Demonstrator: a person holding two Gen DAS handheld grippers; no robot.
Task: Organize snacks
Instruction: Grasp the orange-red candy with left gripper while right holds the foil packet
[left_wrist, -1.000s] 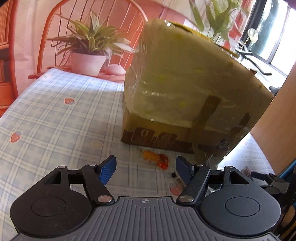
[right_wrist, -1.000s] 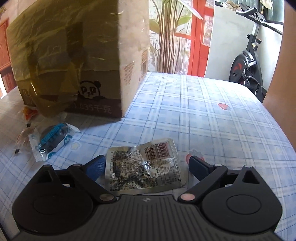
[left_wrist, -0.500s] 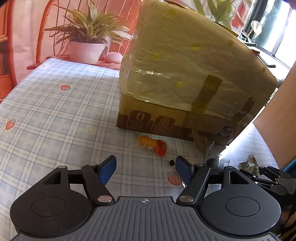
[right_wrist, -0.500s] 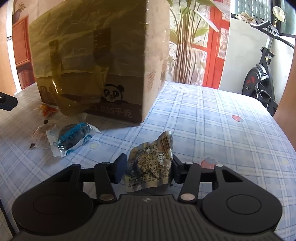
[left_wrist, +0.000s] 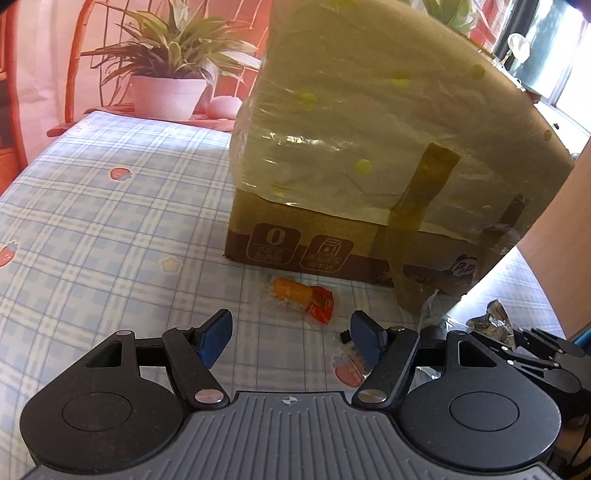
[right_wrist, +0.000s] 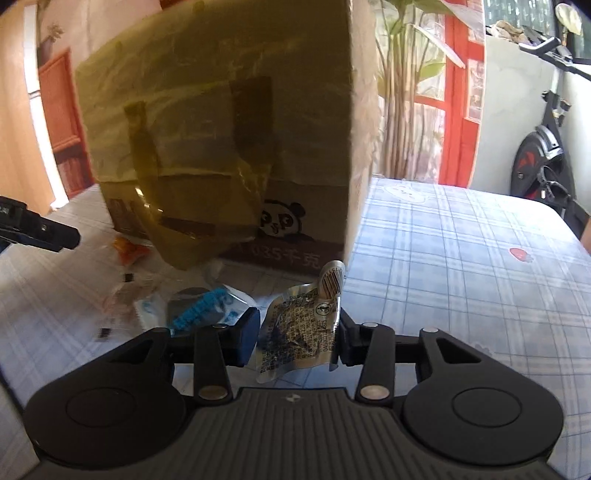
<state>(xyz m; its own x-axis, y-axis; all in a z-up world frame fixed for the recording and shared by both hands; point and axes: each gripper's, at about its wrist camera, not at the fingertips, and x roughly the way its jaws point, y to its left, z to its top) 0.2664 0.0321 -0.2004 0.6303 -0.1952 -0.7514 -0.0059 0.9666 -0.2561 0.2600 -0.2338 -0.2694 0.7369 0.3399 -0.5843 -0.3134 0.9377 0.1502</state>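
Right gripper (right_wrist: 297, 341): clenched on a silver foil snack packet (right_wrist: 299, 332), which is crumpled between the pads and lifted off the checked tablecloth (right_wrist: 461, 258). Left gripper (left_wrist: 291, 338): released, jaws wide apart, nothing between them, hovering low over the cloth.

Just beyond the left gripper an orange-and-red wrapped candy (left_wrist: 301, 297) lies on the cloth, close to the foot of the box. In the right wrist view a clear packet with blue print holding a dark round snack (right_wrist: 201, 304) lies left of the held packet, with small scraps of wrapper near it.

Behind these stands a tall cardboard box (right_wrist: 229, 147), wrapped in yellowish film and tape, with a panda printed near its base. Its top opening is not visible from either camera. A potted plant (left_wrist: 166, 77) stands at the far left; an exercise bike (right_wrist: 543, 155) at the far right.

Assessment: the pick-up of the foil packet appears complete and the carry to a destination is in hand. The box is the likely receptacle, though this is unconfirmed. The next move calls for raising the packet above the box rim before release; the thin foil may slip. The candy is within easy reach of the free left gripper.
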